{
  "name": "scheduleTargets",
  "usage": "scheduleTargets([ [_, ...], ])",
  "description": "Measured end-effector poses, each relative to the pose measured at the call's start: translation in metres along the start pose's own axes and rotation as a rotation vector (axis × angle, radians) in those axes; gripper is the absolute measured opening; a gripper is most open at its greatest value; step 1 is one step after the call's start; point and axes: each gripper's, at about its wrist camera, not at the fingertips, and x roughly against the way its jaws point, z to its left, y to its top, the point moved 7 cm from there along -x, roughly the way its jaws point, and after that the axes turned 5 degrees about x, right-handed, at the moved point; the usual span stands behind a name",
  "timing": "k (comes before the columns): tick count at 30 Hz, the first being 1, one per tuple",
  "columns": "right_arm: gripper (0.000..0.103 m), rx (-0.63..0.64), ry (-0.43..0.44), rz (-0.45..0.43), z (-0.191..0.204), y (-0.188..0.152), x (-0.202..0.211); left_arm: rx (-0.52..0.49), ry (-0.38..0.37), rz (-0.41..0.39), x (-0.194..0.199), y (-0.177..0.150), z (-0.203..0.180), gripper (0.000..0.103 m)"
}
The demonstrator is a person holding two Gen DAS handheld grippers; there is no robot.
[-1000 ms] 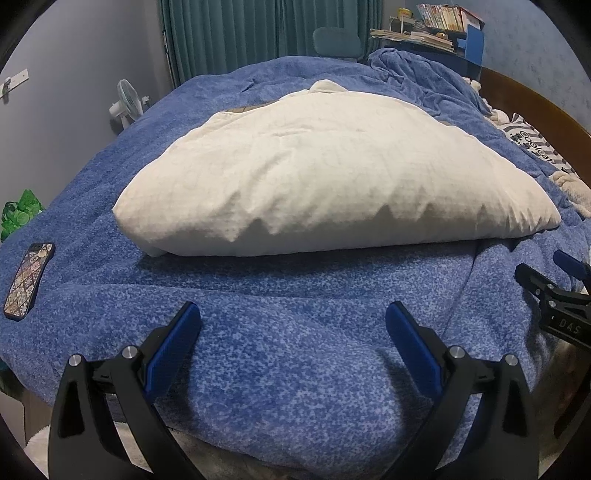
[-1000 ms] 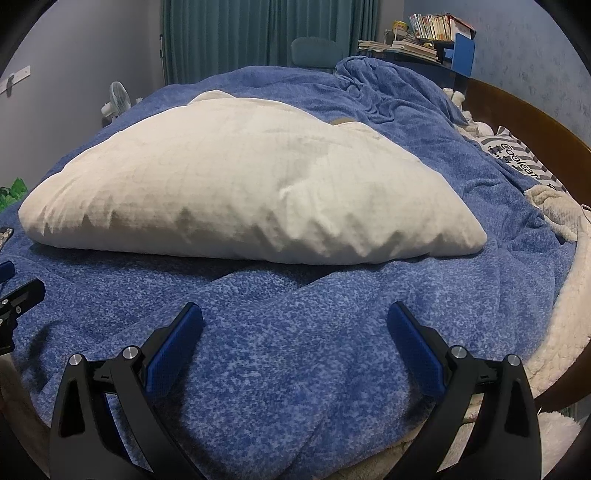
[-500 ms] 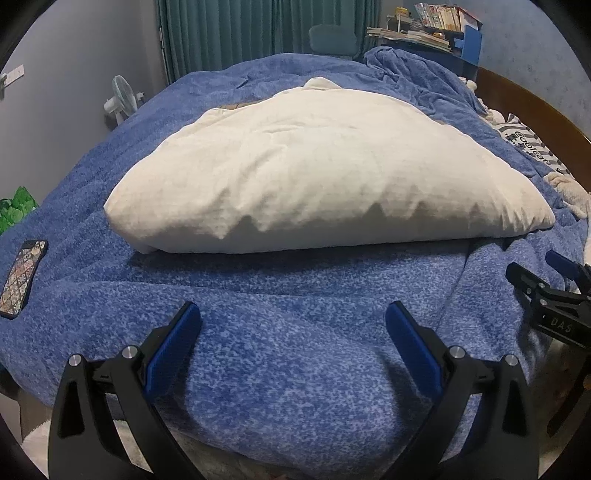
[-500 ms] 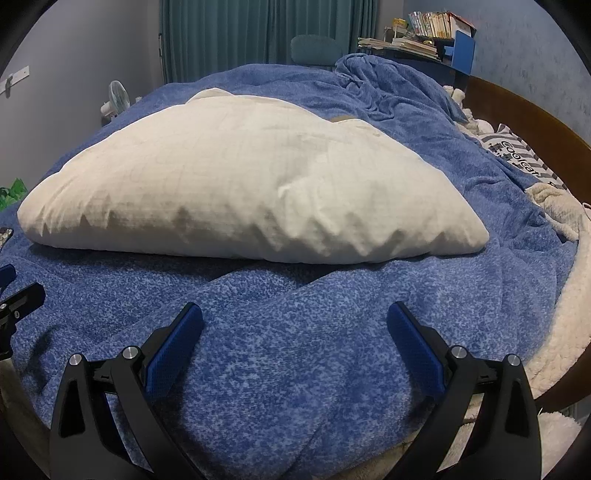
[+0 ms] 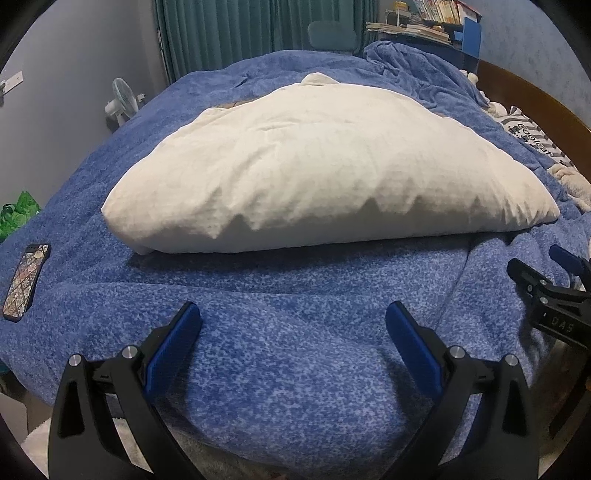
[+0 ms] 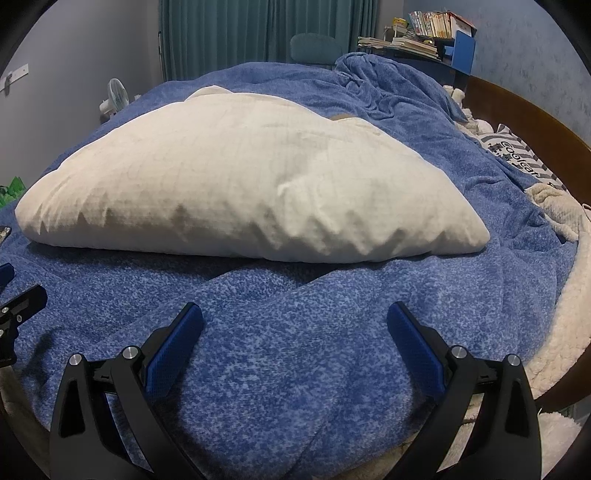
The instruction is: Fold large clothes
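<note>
A large cream-white padded garment (image 5: 325, 173) lies folded flat on the blue fleece blanket (image 5: 295, 332) that covers the bed; it also shows in the right wrist view (image 6: 240, 184). My left gripper (image 5: 293, 321) is open and empty, low over the blanket in front of the garment's near edge. My right gripper (image 6: 295, 321) is open and empty, also over the blanket (image 6: 295, 350) short of the garment. The right gripper shows at the right edge of the left wrist view (image 5: 546, 291). The left gripper shows at the left edge of the right wrist view (image 6: 14, 306).
A phone (image 5: 26, 280) lies on the blanket at the left. A wooden bed frame (image 6: 528, 122), a striped pillow (image 6: 517, 158) and a cream fleece (image 6: 557, 210) are at the right. A fan (image 5: 122, 99), curtains (image 5: 258, 33) and a bookshelf (image 6: 428, 33) stand behind.
Both grippers have drifted slightly toward the garment. The garment has not moved, and both grippers stay open.
</note>
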Motion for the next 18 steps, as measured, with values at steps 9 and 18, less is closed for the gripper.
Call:
scheduleTargets([
  [9,0.097,0.004,-0.003,0.004,0.0005,-0.0010,-0.0005,0.006,0.044,-0.004,-0.0006,0.0014,0.0046,0.096],
  [18,0.096,0.001,-0.009,-0.018,0.0013,0.0015,0.0050,-0.018,0.012,0.023,-0.0016,0.0015,-0.0010,0.097],
])
